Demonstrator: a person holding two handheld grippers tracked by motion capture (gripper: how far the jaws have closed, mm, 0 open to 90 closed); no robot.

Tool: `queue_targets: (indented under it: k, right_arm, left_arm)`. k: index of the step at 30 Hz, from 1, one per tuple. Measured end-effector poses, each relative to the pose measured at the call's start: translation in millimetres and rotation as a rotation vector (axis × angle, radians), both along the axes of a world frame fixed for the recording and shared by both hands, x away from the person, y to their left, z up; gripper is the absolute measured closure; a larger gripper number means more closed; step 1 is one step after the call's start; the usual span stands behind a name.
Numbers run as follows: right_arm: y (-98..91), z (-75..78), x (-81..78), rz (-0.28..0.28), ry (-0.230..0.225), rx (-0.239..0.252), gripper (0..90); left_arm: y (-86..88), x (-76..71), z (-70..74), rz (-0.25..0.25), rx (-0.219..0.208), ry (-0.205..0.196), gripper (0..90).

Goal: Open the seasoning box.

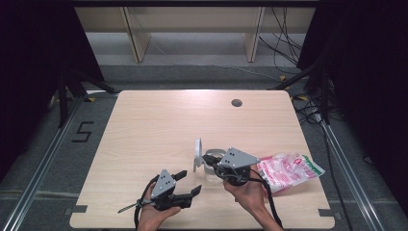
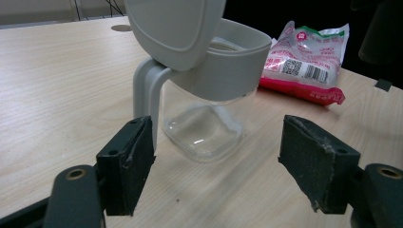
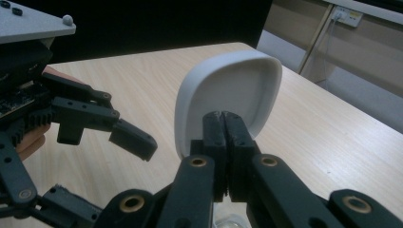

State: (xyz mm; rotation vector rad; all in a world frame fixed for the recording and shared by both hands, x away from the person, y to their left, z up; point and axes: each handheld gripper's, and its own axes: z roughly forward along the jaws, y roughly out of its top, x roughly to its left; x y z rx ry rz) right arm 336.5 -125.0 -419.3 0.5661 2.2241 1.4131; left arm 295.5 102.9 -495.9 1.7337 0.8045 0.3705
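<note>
- The table (image 1: 159, 130) is a pale wood-grain top with rounded corners, bare over its far and left parts; a small dark round grommet (image 1: 236, 102) sits near its far edge, right of centre.
- Small notches are cut into the near edge at both corners.
- Grey floor surrounds the table, with metal rails (image 1: 43, 166) running along the left and right sides and a black mark shaped like a "5" (image 1: 82, 131) on the floor at the left.
- Black curtains close off both sides; beyond the far edge stands a light wooden frame (image 1: 192, 29), and loose cables (image 1: 284, 38) trail over the floor at far right.
- A clear container (image 2: 204, 128) with a grey collar and handle stands on the near part of the table, right of centre; its grey lid (image 3: 228, 102) is swung upright.
- The right tool (image 3: 223, 126) has its jaws pressed together at the container's rim just below the raised lid, though the exact point of contact is hidden.
- The left tool (image 2: 216, 161) sits near and left of the container, jaws spread wide with nothing between them, just short of the container.
- A red-and-white plastic packet (image 1: 288, 171) lies flat on the table just right of the container.
</note>
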Motion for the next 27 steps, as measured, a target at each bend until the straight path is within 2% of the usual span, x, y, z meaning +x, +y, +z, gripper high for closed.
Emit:
queue_targets:
  k: [2, 4, 7, 8, 9, 10, 11, 12, 13, 14, 15, 16, 17, 18, 21, 22, 25, 26, 27]
  right_arm:
    - [-1.6, 0.6, 0.0, -0.006, 0.0, -0.001, 88.4]
    - [-5.3, 0.6, -0.3, -0.02, 0.005, 0.009, 86.3]
    - [-18.1, -1.7, -3.2, -0.048, 0.033, 0.019, 81.7]
    - [-23.3, -3.4, -3.8, -0.065, 0.034, 0.03, 80.9]
    - [-29.7, -4.0, -3.5, -0.065, 0.023, 0.02, 79.1]
    - [-34.6, -5.6, -5.9, -0.097, 0.038, 0.034, 76.5]
    - [-40.6, -6.8, -8.1, -0.13, 0.032, 0.037, 74.5]
    - [-45.2, -6.6, -8.3, -0.135, 0.008, 0.02, 73.2]
    - [-49.2, -7.6, -9.9, -0.141, 0.029, 0.035, 71.8]
    - [-54.3, -8.0, -10.3, -0.15, 0.024, 0.042, 69.1]
    - [-59.3, -9.2, -12.8, -0.169, 0.06, 0.056, 66.6]
    - [-62.0, -9.7, -15.2, -0.197, 0.075, 0.064, 65.6]
    - [-68.0, -11.9, -15.3, -0.209, 0.046, 0.051, 63.6]
    - [-70.7, -12.8, -17.6, -0.224, 0.064, 0.048, 61.4]
    - [-84.0, -17.2, -21.0, -0.264, 0.073, 0.072, 55.9]
    - [-87.6, -17.6, -25.2, -0.296, 0.098, 0.075, 54.1]
    - [-100.6, -19.6, -30.0, -0.324, 0.084, 0.087, 48.1]
    - [-103.9, -19.5, -30.7, -0.323, 0.086, 0.083, 46.9]
    - [-107.2, -20.4, -32.3, -0.342, 0.09, 0.101, 45.6]
  left_arm:
    - [-1.9, -1.4, -1.2, 0.0, -0.01, 0.003, 26.4]
    - [-2.4, -2.5, -0.7, -0.009, 0.0, 0.003, 26.3]
    - [-3.3, -2.6, -1.0, -0.017, -0.015, -0.002, 26.1]
    - [-3.7, -2.9, -1.4, -0.012, -0.011, -0.003, 25.9]
    - [-3.6, -3.9, -1.1, -0.007, 0.003, 0.004, 25.6]
    - [-3.6, -3.5, -2.1, -0.009, 0.0, 0.004, 25.6]
    - [-3.9, -2.7, -2.9, -0.013, -0.008, 0.003, 25.6]
    - [-3.8, -2.4, -3.4, -0.009, -0.006, 0.004, 25.6]
    - [-3.7, -2.8, -3.5, -0.002, 0.003, 0.011, 25.6]
    - [-4.4, -2.5, -4.3, -0.005, 0.0, 0.01, 25.6]
    - [-4.5, -2.0, -4.6, -0.012, -0.001, 0.009, 25.6]
    - [-4.9, -2.2, -4.6, -0.013, -0.002, 0.01, 25.6]
    - [-4.9, -2.3, -4.5, -0.013, -0.002, 0.01, 25.5]
    - [-4.8, -2.3, -4.6, -0.013, -0.005, 0.01, 25.5]
    - [-4.5, -2.8, -4.6, -0.008, 0.001, 0.011, 25.4]
    - [-4.0, -3.2, -3.8, -0.002, 0.007, 0.015, 25.4]
    - [-4.6, -3.2, -4.1, 0.003, -0.009, 0.017, 25.4]
    - [-4.0, -3.5, -4.0, 0.002, 0.006, 0.018, 25.4]
    - [-4.2, -2.5, -4.5, -0.011, 0.002, 0.013, 25.4]
